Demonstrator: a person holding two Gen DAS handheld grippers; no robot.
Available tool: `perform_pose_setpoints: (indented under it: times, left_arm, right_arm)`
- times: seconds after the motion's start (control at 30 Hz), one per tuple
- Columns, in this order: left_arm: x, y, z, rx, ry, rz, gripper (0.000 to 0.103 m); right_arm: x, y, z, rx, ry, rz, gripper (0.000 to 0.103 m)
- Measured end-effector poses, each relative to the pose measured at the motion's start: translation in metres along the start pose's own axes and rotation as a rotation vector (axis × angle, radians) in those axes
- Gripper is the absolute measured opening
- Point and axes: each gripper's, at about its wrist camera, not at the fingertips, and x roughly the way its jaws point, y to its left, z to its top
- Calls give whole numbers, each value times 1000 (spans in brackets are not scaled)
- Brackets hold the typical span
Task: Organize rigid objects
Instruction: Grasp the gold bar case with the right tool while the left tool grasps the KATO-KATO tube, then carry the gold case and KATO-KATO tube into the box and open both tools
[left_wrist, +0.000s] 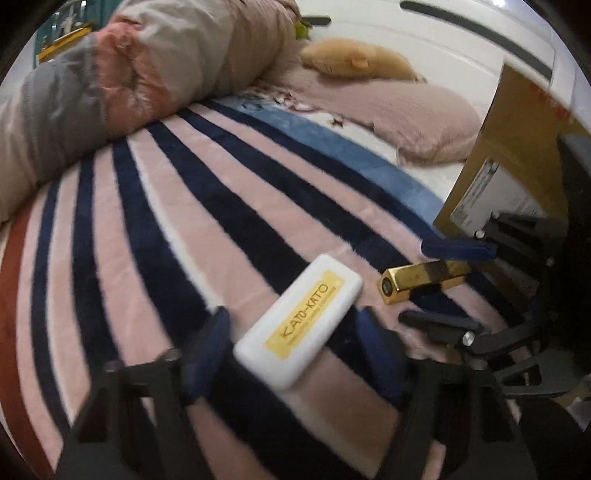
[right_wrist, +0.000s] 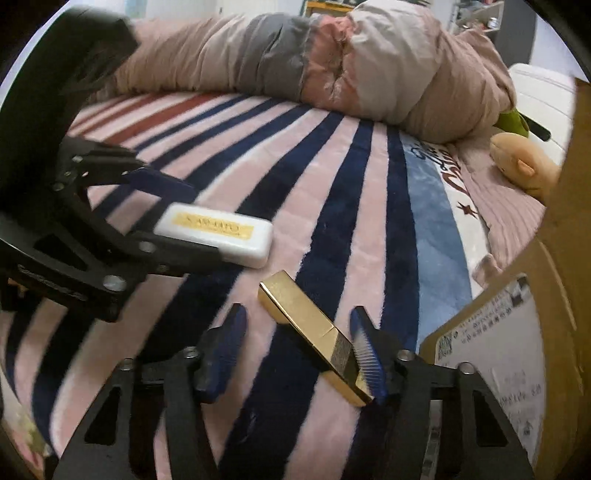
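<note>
A white oblong case with a yellow label (left_wrist: 299, 325) lies slantwise on the striped blanket (left_wrist: 166, 206), between the blue-padded fingers of my left gripper (left_wrist: 295, 332). Gaps show at both pads, so the gripper is open around it. To its right lies a shiny gold bar-shaped case (left_wrist: 417, 280). My right gripper (right_wrist: 295, 339) straddles the gold case (right_wrist: 310, 325); the right pad (right_wrist: 365, 354) lies against its near end and the left pad stands clear, so it is open. The right wrist view also shows the left gripper (right_wrist: 173, 218) around the white case (right_wrist: 218, 236).
A brown cardboard box with a shipping label (left_wrist: 509, 155) stands at the right, close to the right gripper. A rolled pink and grey duvet (left_wrist: 147, 81) runs along the far side of the bed. A pink pillow (left_wrist: 424, 122) and a tan plush toy (left_wrist: 354, 59) lie beyond.
</note>
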Motion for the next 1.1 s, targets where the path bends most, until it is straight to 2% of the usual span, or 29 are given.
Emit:
perform_pose_setpoints:
  times: [0.03, 0.07, 0.1, 0.17, 0.2, 0.3, 0.37, 0.43, 0.63, 0.9, 1.1]
  left_arm:
    - [3, -2, 0, 13, 4, 17, 54]
    - [1, -4, -2, 24, -2, 25, 52]
    - [-1, -4, -3, 27, -3, 26, 42]
    - [-9, -4, -9, 20, -4, 23, 33]
    - [-14, -4, -14, 19, -4, 27, 32]
    - [-31, -5, -33, 3, 4, 53, 32]
    - [-44, -3, -47, -13, 11, 73, 32]
    - [-56, -1, -62, -32, 17, 87, 32]
    - [-68, 0, -82, -63, 20, 121, 32]
    - [-58, 5, -78, -116, -32, 118, 32]
    - [-55, 5, -73, -147, -48, 122, 32]
  right_arm:
    - [0, -1, 1, -7, 0, -9, 39]
    - [0, -1, 2, -12, 3, -16, 36]
    - [-1, -2, 2, -18, 6, -12, 32]
    - [-4, -1, 2, -31, 6, 0, 25]
    - [-5, 0, 3, -40, 5, 15, 22]
    - [-14, -1, 6, -4, 13, 132, 18]
    - [-19, -1, 8, 56, 31, 254, 16]
    - [-24, 7, 9, 60, 33, 315, 15]
    - [-21, 29, 5, 25, 55, 328, 15]
    - [-10, 29, -4, 23, 94, 341, 15]
    - [-13, 32, -7, -4, 69, 315, 13]
